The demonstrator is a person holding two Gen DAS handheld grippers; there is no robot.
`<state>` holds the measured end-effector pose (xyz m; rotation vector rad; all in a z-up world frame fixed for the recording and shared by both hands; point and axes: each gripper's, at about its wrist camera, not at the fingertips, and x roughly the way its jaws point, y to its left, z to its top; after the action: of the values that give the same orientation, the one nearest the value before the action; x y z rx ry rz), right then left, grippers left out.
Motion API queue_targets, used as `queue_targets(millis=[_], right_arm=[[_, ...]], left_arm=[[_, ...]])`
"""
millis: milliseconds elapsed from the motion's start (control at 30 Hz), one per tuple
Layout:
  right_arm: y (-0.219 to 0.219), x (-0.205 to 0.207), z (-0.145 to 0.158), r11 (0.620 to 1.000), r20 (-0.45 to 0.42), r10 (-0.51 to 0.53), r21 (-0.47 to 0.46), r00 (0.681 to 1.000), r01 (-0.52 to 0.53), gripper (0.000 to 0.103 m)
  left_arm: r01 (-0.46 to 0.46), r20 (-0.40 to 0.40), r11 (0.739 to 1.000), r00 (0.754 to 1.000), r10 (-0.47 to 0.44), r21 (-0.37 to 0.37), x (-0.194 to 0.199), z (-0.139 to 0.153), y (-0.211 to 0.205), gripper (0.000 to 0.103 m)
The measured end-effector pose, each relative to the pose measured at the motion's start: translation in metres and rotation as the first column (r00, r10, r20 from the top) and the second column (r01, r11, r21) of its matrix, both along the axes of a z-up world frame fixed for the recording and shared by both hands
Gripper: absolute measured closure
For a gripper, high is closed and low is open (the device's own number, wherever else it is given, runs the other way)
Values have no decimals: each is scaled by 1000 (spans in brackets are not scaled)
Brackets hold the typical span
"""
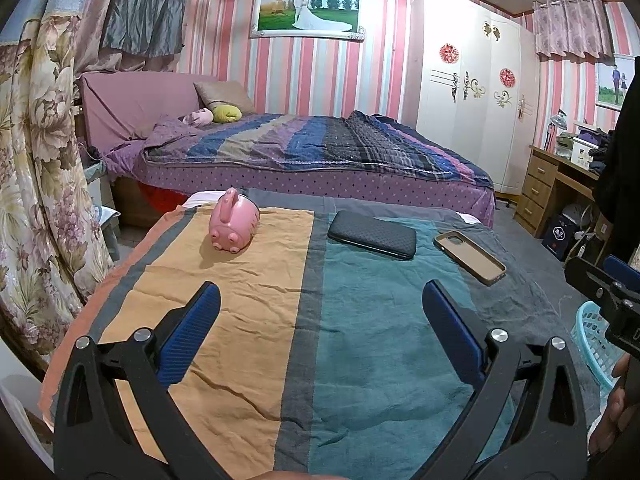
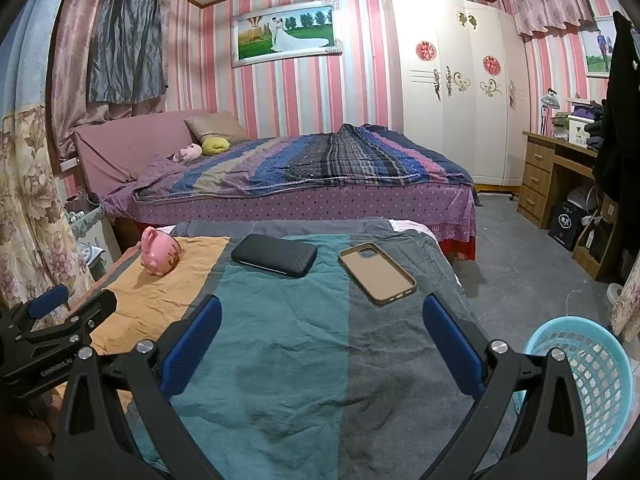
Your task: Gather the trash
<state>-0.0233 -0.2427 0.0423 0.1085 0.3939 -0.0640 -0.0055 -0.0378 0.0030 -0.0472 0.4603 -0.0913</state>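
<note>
A striped cloth (image 1: 248,320) (image 2: 280,340) covers the table in front of me. On its far part lie a pink piggy bank (image 1: 234,222) (image 2: 161,254), a black case (image 1: 372,234) (image 2: 274,255) and a tan phone case (image 1: 469,255) (image 2: 377,273). No loose trash shows on the cloth. A light blue basket (image 2: 580,384) (image 1: 596,344) stands on the floor right of the table. My left gripper (image 1: 322,300) hovers open over the near cloth, holding nothing. My right gripper (image 2: 322,312) is open too, just short of the tan phone case.
Behind the table stands a bed (image 1: 320,148) with a striped blanket. A white wardrobe (image 1: 472,80) and a wooden desk (image 1: 556,184) line the right wall. Floral curtains (image 1: 36,160) hang close on the left. A hand (image 1: 612,412) shows at the lower right.
</note>
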Motion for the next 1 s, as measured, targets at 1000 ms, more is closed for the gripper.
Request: queue_targets(millis=[1000], right_arm=[[0, 0, -2, 1000, -6, -14, -9, 1000, 14, 5]], left_arm=[[-7, -13, 1000, 1000, 7, 3, -2, -4, -5, 5]])
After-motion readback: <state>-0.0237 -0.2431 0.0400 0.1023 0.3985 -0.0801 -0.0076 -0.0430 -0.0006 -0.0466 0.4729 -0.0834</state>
